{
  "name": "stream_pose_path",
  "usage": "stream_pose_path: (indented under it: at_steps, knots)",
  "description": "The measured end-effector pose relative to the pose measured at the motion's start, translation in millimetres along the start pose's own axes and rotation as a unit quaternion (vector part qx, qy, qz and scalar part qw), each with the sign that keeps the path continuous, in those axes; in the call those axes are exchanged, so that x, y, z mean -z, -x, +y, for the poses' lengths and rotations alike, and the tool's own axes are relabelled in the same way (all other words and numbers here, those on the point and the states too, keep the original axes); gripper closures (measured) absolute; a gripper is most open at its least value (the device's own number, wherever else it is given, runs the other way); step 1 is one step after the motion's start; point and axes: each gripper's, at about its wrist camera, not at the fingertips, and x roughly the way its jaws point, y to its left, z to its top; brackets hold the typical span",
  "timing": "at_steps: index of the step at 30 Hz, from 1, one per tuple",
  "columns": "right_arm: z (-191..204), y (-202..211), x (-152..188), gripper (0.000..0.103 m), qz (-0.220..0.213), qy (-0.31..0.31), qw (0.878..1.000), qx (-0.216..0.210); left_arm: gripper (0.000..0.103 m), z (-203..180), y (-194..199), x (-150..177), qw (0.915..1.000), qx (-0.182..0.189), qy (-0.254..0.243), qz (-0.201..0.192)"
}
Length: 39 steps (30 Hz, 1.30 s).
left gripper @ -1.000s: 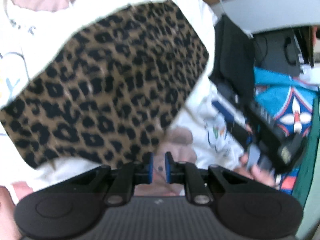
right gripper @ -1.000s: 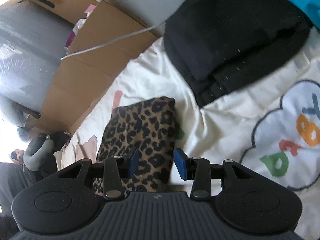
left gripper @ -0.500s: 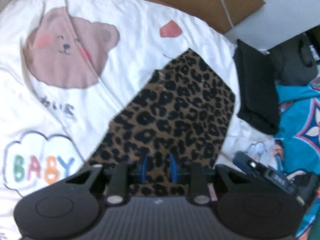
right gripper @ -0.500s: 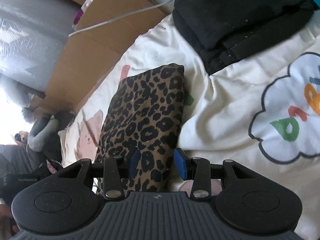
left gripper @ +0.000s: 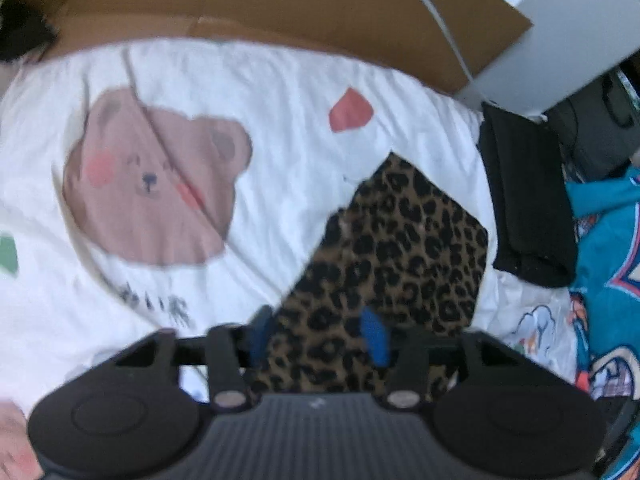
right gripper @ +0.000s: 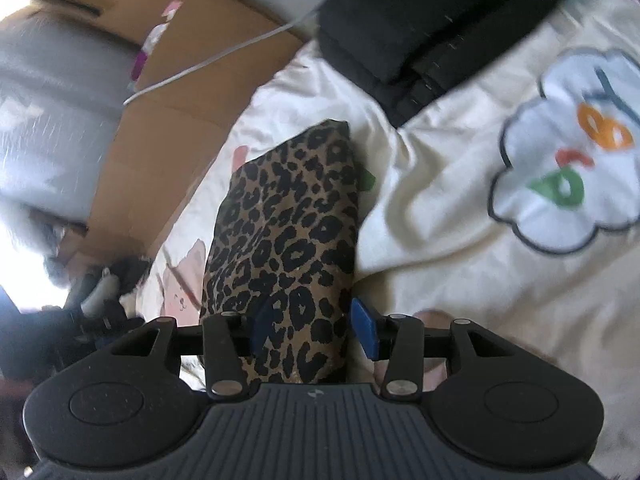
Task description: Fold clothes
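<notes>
A folded leopard-print garment (left gripper: 400, 248) lies flat on a white printed blanket (left gripper: 280, 92). My left gripper (left gripper: 317, 336) hangs above the garment's near end and points steeply down. Its jaws are opening, and the cloth shows beneath the gap without touching the blue pads (left gripper: 374, 340). In the right wrist view the same garment (right gripper: 288, 216) runs away from me as a long narrow strip. My right gripper (right gripper: 312, 332) straddles its near end. These jaws are opening too, with the cloth between them and the right pad (right gripper: 364, 334) just off its edge.
A folded black garment (left gripper: 524, 200) (right gripper: 432, 28) lies beyond the leopard one. A teal printed garment (left gripper: 608, 248) sits at the far right. Flat cardboard (left gripper: 280, 0) (right gripper: 180, 100) with a white cable (right gripper: 208, 62) across it borders the blanket. A bear print (left gripper: 156, 184) and a cloud print (right gripper: 572, 168) mark the blanket.
My left gripper has drawn up and back from the leopard garment and its jaws have spread wide. My right gripper has slid further along the garment, its jaws slightly wider.
</notes>
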Motion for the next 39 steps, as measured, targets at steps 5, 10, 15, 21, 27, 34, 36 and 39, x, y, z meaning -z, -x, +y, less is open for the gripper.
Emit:
stream_pose_path:
  at_steps: [5,10,15,21,27,34,36,39]
  knots:
    - [-8.2,-5.7,-0.9,0.052,0.004,0.018,1.0,-0.008,0.042,8.6,-5.5,-7.2,0.9998,-0.006,-0.009,-0.019]
    - [-20.3,-20.2,2.8,0.052,0.016,0.013,1.0,-0.014,0.041,10.0,-33.6,1.9,0.9995,-0.008,-0.028,-0.008]
    - [-23.4,-29.6,4.3,0.052,0.029,0.013,0.999,-0.024,0.037,3.3,-54.9,7.2,0.998,0.019,-0.061,0.002]
    - [-27.2,-42.1,6.8,0.053,0.052,-0.03,0.997,-0.053,0.04,1.5,-71.1,12.0,0.996,0.037,-0.082,0.0]
    - [-25.1,-53.5,18.7,0.09,0.081,-0.017,0.995,-0.046,0.074,13.0,-80.9,22.5,0.9972,0.019,-0.071,0.011]
    - [-20.9,-46.7,16.2,0.097,0.078,-0.001,0.996,-0.053,0.102,20.3,-76.5,25.3,0.9982,0.005,-0.056,0.021]
    - [-18.0,-46.5,12.7,0.09,0.073,0.009,0.996,-0.048,0.101,17.8,-71.4,21.5,0.998,0.005,-0.062,0.012]
    - [-18.4,-43.0,4.0,0.069,0.053,0.013,0.997,-0.05,0.098,16.1,-61.9,12.9,0.9978,0.015,-0.064,-0.011]
